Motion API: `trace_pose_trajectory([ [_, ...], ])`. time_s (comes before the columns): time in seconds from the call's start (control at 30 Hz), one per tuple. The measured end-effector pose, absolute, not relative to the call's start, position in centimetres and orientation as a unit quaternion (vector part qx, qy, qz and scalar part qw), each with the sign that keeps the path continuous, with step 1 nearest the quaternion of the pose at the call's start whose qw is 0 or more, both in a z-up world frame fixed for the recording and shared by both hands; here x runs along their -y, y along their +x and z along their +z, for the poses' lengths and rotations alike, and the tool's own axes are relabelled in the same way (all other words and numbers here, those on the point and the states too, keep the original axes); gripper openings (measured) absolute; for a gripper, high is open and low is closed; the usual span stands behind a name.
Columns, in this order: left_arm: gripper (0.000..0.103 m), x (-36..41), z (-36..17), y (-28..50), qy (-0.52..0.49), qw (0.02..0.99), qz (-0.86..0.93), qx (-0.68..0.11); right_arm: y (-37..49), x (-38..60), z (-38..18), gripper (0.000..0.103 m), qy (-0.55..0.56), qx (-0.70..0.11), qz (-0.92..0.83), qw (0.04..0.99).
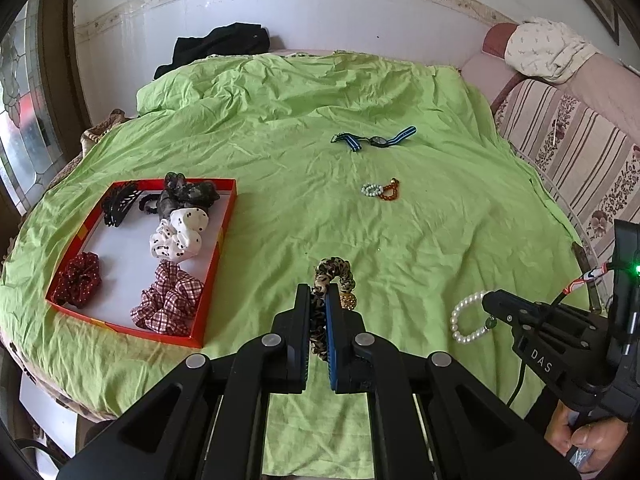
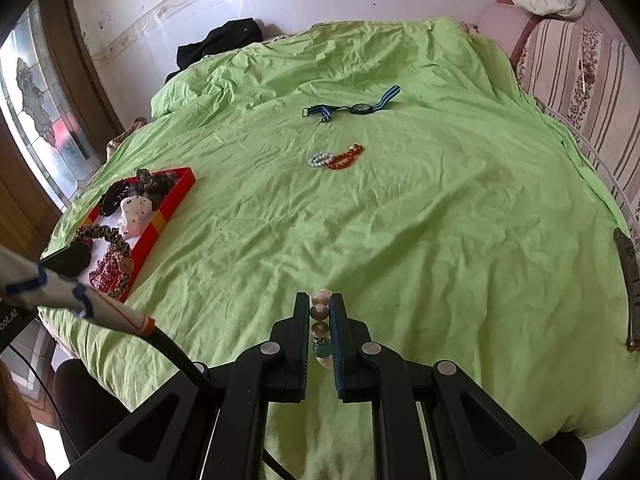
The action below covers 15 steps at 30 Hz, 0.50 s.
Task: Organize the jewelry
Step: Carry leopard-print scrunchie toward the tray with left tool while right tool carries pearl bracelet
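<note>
My left gripper is shut on a leopard-print scrunchie with a gold bead, held above the green sheet just right of the red tray. My right gripper is shut on a pearl bracelet with a green bead; it also shows in the left wrist view hanging from the right gripper's tip. The tray holds several scrunchies and a black hair claw. A white and an amber bead bracelet and a blue-striped watch lie farther back on the sheet.
The green sheet covers the bed. A black garment lies at the far edge by the wall. A striped floral cushion and pillow run along the right. A window is at the left.
</note>
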State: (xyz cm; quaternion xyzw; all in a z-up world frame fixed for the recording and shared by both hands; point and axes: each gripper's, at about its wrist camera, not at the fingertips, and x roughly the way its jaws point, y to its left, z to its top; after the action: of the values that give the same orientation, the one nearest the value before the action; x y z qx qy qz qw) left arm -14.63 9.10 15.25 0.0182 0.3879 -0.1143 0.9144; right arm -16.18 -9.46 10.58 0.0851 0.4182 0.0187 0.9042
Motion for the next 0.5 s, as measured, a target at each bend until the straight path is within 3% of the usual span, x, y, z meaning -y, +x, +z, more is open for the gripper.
trace_pose_trajectory([
  [0.5, 0.006, -12.0, 15.4, -14.7, -0.004, 0.919, -0.086, -0.384, -16.2, 7.7, 11.7, 0.010, 0.067, -0.415, 0.022, 0.907],
])
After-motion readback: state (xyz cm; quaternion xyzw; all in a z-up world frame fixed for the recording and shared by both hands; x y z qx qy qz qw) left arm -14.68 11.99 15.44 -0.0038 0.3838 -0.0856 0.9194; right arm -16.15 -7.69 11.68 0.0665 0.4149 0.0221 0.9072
